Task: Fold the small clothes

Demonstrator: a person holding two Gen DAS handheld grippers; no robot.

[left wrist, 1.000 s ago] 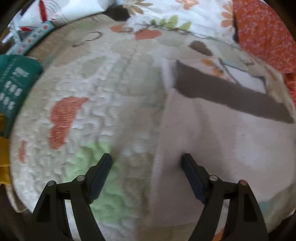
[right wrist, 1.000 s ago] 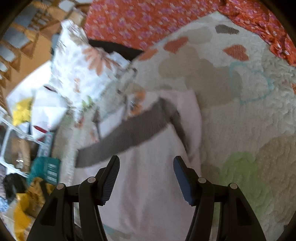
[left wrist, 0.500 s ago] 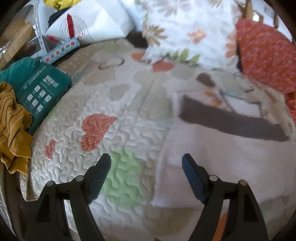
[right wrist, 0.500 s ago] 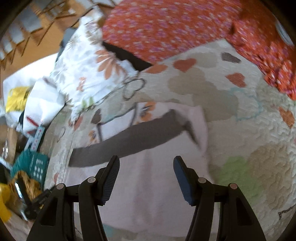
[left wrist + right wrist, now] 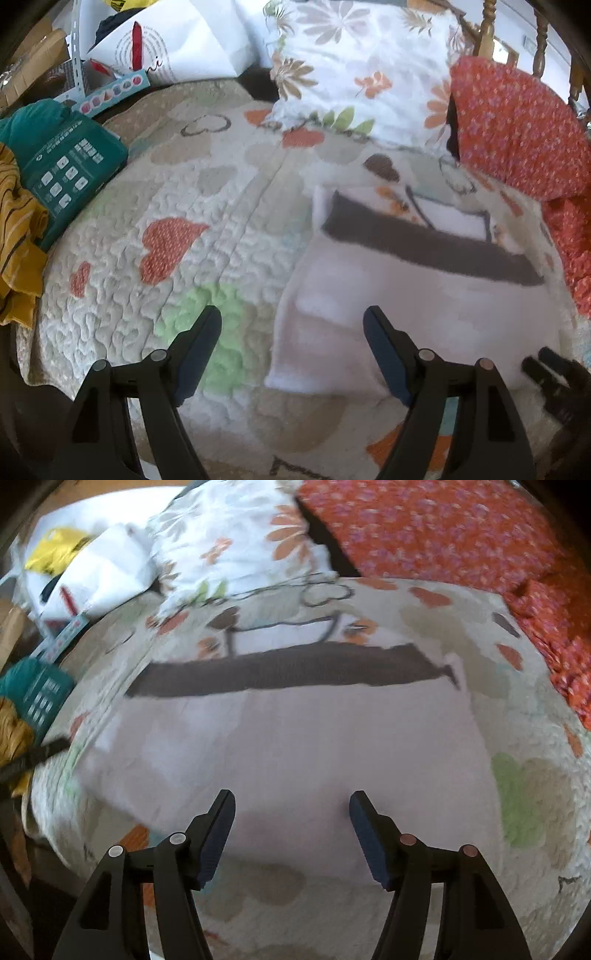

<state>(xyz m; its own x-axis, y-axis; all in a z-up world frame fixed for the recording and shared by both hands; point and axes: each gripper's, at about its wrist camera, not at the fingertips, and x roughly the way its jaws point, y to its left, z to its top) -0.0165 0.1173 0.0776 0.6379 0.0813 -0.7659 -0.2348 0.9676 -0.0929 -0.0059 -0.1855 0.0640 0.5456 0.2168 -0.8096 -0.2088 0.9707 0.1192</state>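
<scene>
Right wrist view: right hand-held gripper (image 5: 291, 812) has just been opening, jaws spread above the pale garment (image 5: 288, 746), gripping nothing. Left hand-held gripper (image 5: 291, 328) is spread too, straddling the garment's side edge on the quilt (image 5: 155, 206). Risk — a pinch here could catch quilt with cloth, dragging the fold crooked

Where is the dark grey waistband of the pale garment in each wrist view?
Left wrist: dark grey waistband runs right of centre, sloping down to the right, above the garment's pale body.
Right wrist: it lies almost level across the upper middle.
Shared landmark: the floral pillow behind it.
</scene>
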